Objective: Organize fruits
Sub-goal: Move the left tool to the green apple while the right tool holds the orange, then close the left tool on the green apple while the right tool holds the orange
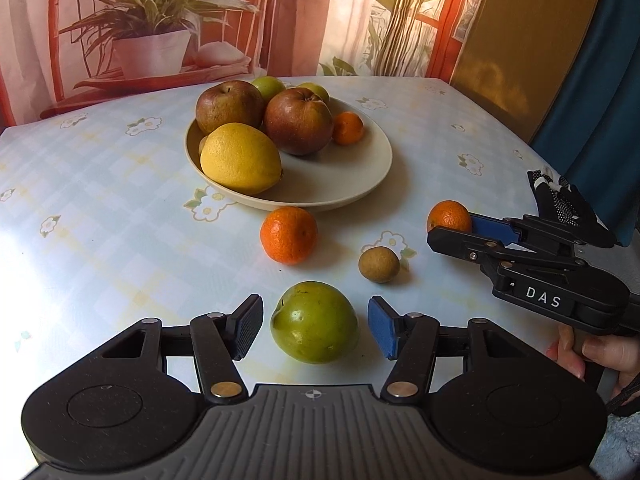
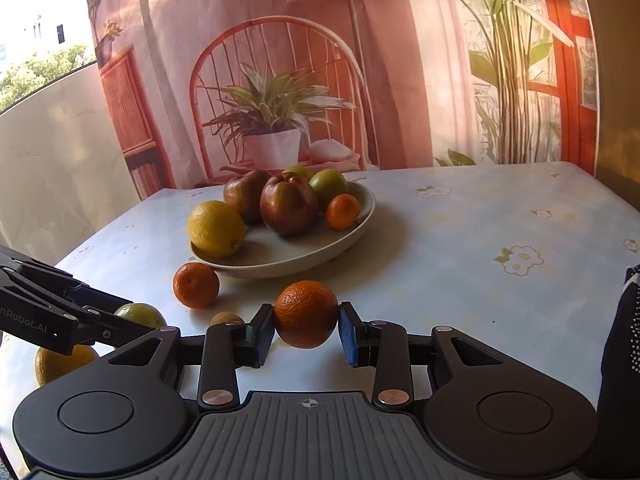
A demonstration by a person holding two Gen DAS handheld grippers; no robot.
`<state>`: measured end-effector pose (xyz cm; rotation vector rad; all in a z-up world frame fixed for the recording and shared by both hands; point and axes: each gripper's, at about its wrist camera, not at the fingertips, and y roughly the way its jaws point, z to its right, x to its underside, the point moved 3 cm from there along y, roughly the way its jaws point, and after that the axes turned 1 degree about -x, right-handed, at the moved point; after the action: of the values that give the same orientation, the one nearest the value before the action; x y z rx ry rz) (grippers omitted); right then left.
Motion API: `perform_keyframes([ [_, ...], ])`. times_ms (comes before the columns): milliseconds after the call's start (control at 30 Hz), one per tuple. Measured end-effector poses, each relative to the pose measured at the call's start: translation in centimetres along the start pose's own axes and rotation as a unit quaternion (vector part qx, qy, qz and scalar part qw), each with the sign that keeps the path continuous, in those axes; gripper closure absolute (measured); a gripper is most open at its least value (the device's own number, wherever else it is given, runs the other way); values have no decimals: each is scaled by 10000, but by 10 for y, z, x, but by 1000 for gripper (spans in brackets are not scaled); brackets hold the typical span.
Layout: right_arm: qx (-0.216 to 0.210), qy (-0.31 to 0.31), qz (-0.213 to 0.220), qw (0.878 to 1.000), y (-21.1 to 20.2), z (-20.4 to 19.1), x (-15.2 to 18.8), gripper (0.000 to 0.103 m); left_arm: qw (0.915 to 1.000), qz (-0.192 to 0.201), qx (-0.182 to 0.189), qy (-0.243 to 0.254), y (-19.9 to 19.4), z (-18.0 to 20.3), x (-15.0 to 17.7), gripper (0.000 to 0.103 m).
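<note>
While the right gripper pinches a round, pebbly tangerine just off the cloth, the left gripper stands open around a smooth green fruit at the bowl's six o'clock.

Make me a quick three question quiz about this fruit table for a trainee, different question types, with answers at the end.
1. True or false: the right gripper is shut on a tangerine.
2. Which fruit sits between the open fingers of the left gripper? A) lemon B) green apple C) tangerine
3. Fill in: the large lemon lies in the ____.

Key: 1 true. 2 B, the green apple, pads not touching it. 3 bowl.
</note>
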<state>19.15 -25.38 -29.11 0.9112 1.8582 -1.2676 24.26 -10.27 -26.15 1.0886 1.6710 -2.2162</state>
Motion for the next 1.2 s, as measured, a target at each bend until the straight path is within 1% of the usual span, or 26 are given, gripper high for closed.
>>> perform_keyframes([
  [267,-29,79,13,10000,-1,2,1,71,10000,-59,-64,25,10,4,1,44],
  [433,-44,82,-5,10000,0,2,1,71,9998,-73,-156,76,12,5,4,49],
  [467,-43,82,-4,10000,-1,2,2,71,9998,-62,-183,86,12,5,4,51],
  [700,-46,81,-5,10000,0,2,2,71,9993,-2,-342,120,7,4,7,51],
  [900,-52,70,-28,10000,-1,2,2,71,9990,186,-406,51,-6,-2,1,52],
  [967,-53,56,-49,10000,0,1,2,71,9987,254,-426,79,-9,-2,-2,54],
  [1000,-51,43,-58,10000,0,1,2,71,9986,303,-416,85,-11,-2,-4,61],
  [1067,-53,32,-76,10000,0,0,2,71,9985,387,-371,128,-15,-1,-6,62],
  [1133,-33,23,-84,10000,0,-1,2,71,9985,315,-390,227,-13,2,-6,61],
  [1200,-30,9,-88,10000,0,-1,2,71,9989,246,-334,208,-11,2,-6,59],
])
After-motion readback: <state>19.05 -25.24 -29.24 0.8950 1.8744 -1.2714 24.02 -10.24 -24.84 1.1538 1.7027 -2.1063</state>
